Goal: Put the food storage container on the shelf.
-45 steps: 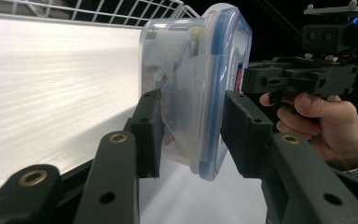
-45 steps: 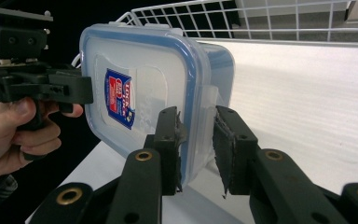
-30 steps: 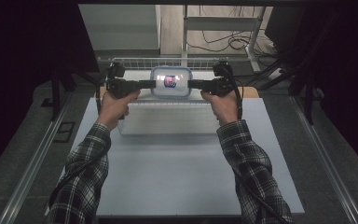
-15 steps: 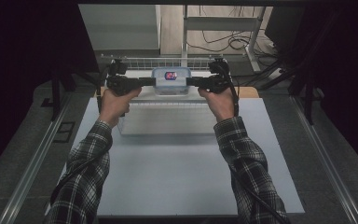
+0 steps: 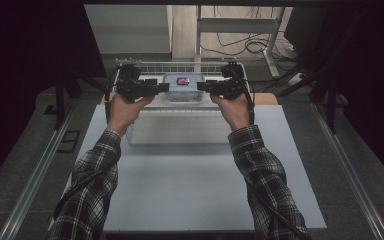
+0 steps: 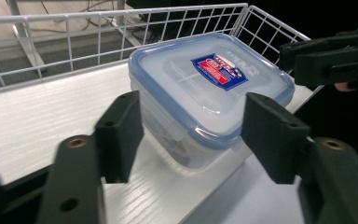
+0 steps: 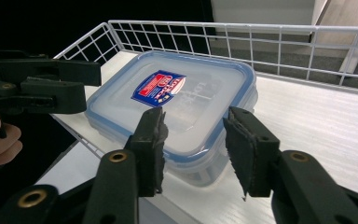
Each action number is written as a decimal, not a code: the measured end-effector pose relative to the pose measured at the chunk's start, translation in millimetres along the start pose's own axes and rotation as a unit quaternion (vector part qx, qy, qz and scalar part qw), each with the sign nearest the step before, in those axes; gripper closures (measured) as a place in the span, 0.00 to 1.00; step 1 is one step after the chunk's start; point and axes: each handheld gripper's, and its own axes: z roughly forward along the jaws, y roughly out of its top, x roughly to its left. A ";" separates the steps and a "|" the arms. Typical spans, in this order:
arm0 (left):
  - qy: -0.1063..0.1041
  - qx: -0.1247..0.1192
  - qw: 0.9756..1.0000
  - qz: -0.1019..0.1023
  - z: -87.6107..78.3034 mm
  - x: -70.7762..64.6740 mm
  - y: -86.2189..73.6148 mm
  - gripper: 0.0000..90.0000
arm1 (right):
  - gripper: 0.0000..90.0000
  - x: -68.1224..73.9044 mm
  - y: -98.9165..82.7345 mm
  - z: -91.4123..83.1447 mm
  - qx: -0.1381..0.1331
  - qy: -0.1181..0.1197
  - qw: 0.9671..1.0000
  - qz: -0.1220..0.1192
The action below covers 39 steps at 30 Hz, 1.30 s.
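I have both tools released. My left tool [image 6: 191,135] has just been spreading its flat black rubbery pads, and they stand clear on either side of a corner of the clear square plastic container with a blue-rimmed snap lid [image 6: 205,88]. My right tool [image 7: 193,149] has also just been widening, its ridged pads off the lid's near edge. The container sits on the white wood-grain shelf [image 6: 42,121], near the corner of its white wire rail [image 6: 121,18], beyond the tabletop's far edge.

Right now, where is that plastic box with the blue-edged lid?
In the high view the plastic box sits at the table's far edge on a white shelf with a wire rail, between the two grippers.
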 end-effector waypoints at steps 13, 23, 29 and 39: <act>0.024 0.004 0.999 0.049 -4.5 -10.7 -19.5 0.15 | 0.29 4.5 -16.8 -0.7 0.011 -0.017 0.999 -0.048; 0.032 0.011 0.997 0.069 -9.0 -17.3 -30.6 0.09 | 0.17 7.5 -24.8 -3.3 0.014 -0.020 0.998 -0.061; 0.032 0.013 0.996 0.077 -14.0 -21.6 -38.0 0.06 | 0.13 8.8 -32.8 -4.0 0.020 -0.018 0.997 -0.066; 0.031 0.012 0.996 0.082 -18.9 -27.0 -53.9 0.02 | 0.06 11.1 -45.8 -12.0 0.023 -0.017 0.996 -0.083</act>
